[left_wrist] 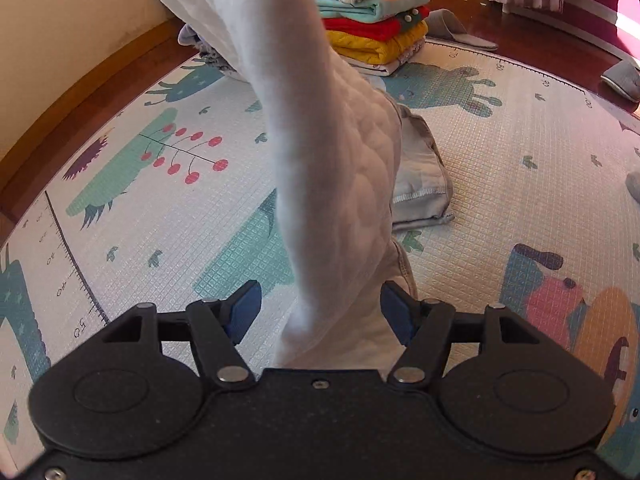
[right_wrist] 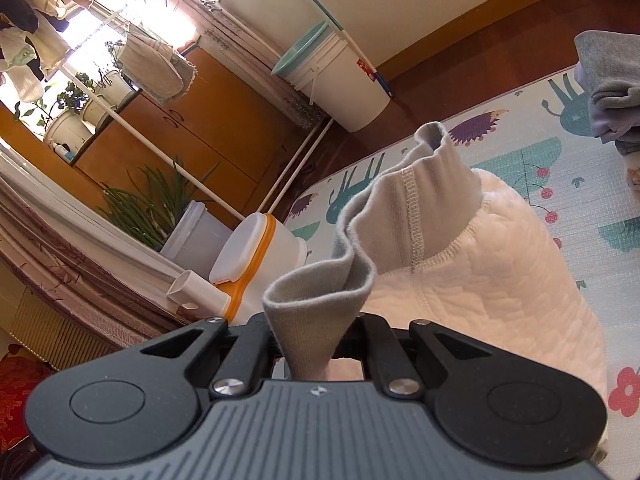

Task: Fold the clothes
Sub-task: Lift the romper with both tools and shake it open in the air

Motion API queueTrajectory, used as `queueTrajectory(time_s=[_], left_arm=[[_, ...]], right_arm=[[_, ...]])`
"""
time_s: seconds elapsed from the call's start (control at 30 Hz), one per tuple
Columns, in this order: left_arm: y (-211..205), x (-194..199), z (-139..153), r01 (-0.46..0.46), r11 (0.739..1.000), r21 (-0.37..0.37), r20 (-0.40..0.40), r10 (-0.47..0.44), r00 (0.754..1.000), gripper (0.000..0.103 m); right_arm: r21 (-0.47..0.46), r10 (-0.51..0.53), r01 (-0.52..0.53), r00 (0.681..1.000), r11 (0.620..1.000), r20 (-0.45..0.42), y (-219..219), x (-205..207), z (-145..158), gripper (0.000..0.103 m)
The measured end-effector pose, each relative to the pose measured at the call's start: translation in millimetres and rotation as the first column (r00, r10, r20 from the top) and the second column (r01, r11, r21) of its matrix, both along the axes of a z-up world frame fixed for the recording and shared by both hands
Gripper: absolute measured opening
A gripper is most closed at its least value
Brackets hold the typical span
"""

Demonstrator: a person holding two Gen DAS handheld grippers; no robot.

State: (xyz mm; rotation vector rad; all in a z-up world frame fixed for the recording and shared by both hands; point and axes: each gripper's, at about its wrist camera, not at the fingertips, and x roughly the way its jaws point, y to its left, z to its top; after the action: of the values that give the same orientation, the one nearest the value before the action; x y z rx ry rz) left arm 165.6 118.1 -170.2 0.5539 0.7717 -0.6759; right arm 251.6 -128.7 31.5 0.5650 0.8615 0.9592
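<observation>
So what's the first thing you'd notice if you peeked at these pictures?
The white quilted garment with grey ribbed trim hangs right in front, running between the open blue pads of the left gripper, while the right gripper pinches its grey trim. Below lies the colourful cartoon-animal play mat, and at its far edge stands a bright stack of folded clothes.

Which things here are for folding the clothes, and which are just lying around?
For the job:
- white quilted garment, hanging through the open left hand-held gripper
- its grey cuff, pinched by the right hand-held gripper
- stack of folded clothes
- play mat

Just lying about:
- grey slippers
- white bucket
- potted plant
</observation>
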Motion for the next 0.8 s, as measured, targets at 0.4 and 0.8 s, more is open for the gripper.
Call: queueTrajectory(time_s=[0.4,0.8], left_arm=[[70.0,20.4,46.8,-0.325,0.946,0.001,0.184,0.319,0.93,0.01],[83.7,-3.4,55.9,-0.288,0.937,0.195,0.357,0.205,0.911,0.009]], right_arm=[[0.184,0.106,-0.125,0.988,0.975,0.113,77.6,4.9,55.9,0.009],[0.136,0.156,-0.178,0.975,0.975,0.156,39.4,-8.1,39.1,0.009]])
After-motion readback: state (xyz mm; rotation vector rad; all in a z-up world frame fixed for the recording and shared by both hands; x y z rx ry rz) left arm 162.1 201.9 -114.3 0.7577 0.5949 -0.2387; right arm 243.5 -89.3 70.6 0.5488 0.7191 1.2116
